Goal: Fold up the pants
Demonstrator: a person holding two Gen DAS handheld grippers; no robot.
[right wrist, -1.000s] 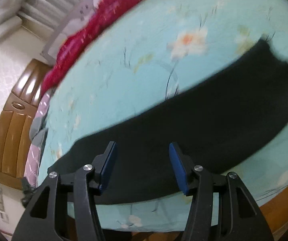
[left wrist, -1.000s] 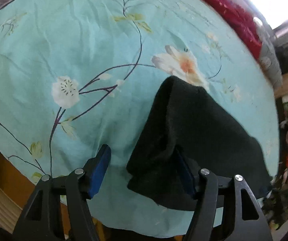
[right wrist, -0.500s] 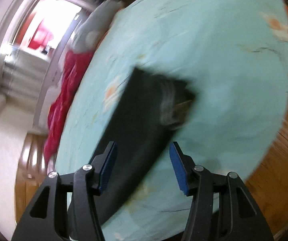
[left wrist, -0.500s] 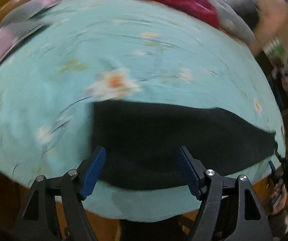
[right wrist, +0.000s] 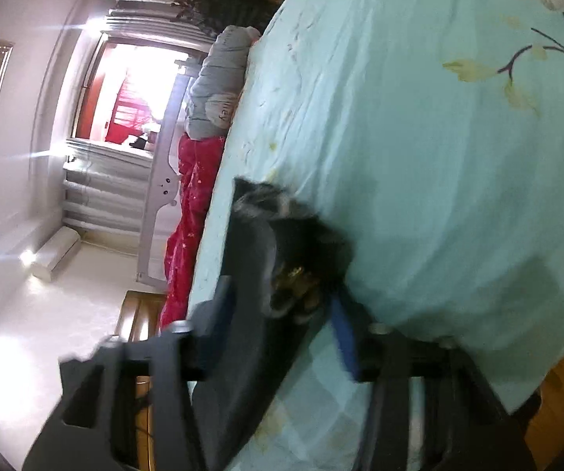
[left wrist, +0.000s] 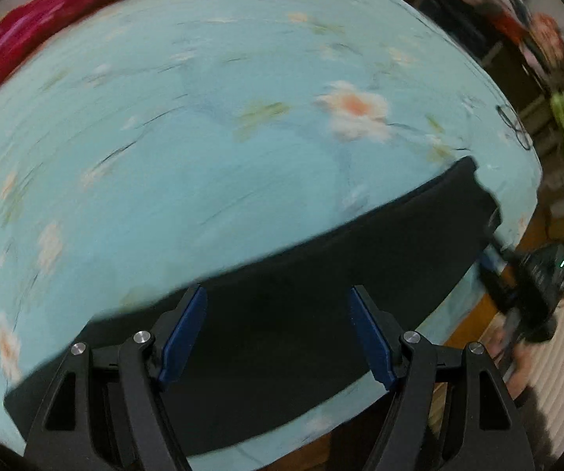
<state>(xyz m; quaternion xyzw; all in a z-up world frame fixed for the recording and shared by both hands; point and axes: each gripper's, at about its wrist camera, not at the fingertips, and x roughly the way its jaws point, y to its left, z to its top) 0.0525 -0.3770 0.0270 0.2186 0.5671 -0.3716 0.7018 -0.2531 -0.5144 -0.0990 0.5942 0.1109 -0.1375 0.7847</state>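
The black pants (left wrist: 321, 290) lie as a long band across the near edge of a light blue flowered bed sheet (left wrist: 203, 157). My left gripper (left wrist: 278, 333) is open just above the middle of the pants, holding nothing. The right gripper (left wrist: 533, 286) shows at the pants' far right end in the left wrist view. In the right wrist view the right gripper (right wrist: 282, 325) is open around the waist end of the pants (right wrist: 282, 243), with the cloth between its blue pads (right wrist: 340, 329). The view is blurred.
A red blanket (left wrist: 26, 31) and a grey pillow (right wrist: 219, 86) lie along the far side of the bed. The wooden bed frame (left wrist: 474, 314) runs below the sheet's near edge. Cluttered things (left wrist: 537, 39) stand beyond the bed's right end.
Both grippers swung fast. The left view has panned so the pants now run right from under it. The right gripper has closed in on the pants' waist end, which now sits between its fingers.
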